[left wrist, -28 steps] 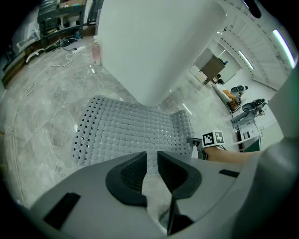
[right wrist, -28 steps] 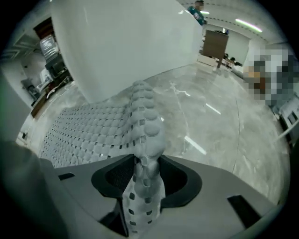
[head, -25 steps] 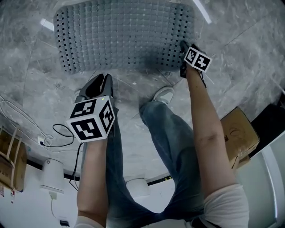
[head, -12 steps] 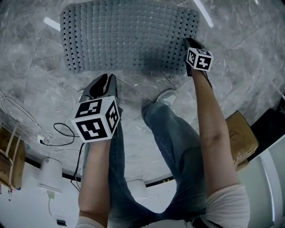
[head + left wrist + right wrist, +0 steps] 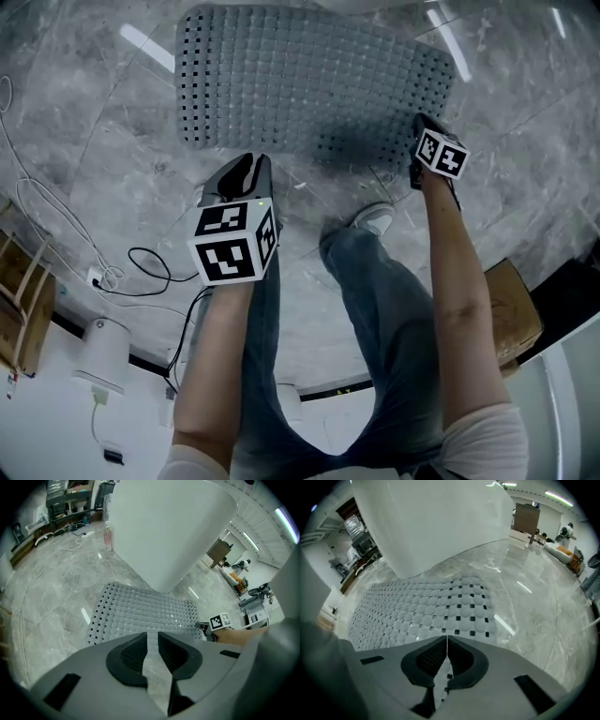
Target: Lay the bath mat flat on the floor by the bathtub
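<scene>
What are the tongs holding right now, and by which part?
Nothing: left tongs stand open over the floor; right tongs are shut tip to tip, empty, over the bath mat's near edge.

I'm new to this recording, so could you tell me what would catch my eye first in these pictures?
A grey perforated bath mat lies spread out on the marble floor, right beside a tall white bathtub. Nearer the person, the left gripper with its black-and-white marker cube hangs over the floor, jaws apart and empty.
</scene>
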### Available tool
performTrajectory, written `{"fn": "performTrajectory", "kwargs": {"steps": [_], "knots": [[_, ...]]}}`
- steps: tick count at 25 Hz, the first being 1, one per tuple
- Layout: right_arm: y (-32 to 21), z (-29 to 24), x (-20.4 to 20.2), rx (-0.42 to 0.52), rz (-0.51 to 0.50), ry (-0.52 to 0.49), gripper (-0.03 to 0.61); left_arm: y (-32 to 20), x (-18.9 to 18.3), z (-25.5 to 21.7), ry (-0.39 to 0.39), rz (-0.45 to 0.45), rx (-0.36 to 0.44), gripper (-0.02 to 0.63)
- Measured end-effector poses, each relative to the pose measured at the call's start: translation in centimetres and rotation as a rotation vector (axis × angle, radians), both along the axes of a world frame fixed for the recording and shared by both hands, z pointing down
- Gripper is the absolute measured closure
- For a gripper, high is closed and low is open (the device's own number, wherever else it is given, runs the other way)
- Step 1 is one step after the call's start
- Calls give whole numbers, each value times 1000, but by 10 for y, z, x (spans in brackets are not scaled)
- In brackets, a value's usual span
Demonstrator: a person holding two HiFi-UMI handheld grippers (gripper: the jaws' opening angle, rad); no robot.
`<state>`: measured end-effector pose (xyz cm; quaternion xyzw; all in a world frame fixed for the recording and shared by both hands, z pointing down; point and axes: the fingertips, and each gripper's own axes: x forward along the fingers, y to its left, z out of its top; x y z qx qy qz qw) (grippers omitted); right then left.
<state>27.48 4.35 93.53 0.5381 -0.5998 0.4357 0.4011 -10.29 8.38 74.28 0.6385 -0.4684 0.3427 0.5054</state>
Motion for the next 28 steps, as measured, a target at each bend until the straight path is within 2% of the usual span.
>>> {"fn": "performTrajectory", "kwargs": {"steps": [2,6,10,13,17,20,23,28], "knots": [[17,-7,-20,-37,-21,-25,547,7,-22,7,-42,13,10,539],[44,-17,-58,-79,28,-73,546,22,-91,50,-141,10,-11,552],[62,-20,-89,-89,80,-104,548,14,-169,114,-301,114,-34,565],[74,-17,-107,-92,73,-105,548,0,-202,153,-330,164,-23,572],[86,-5,-119,-112,50,-101,549,-14,-202,188,-273,205,-9,590],[85,-5,-118,-109,61,-96,549,-4,-187,221,-219,213,-50,595],[86,-8,-118,-104,57,-92,549,8,-189,250,-257,240,-60,595],[82,-18,-109,-81,0,-81,551,6,-189,250,-299,207,21,597]]}}
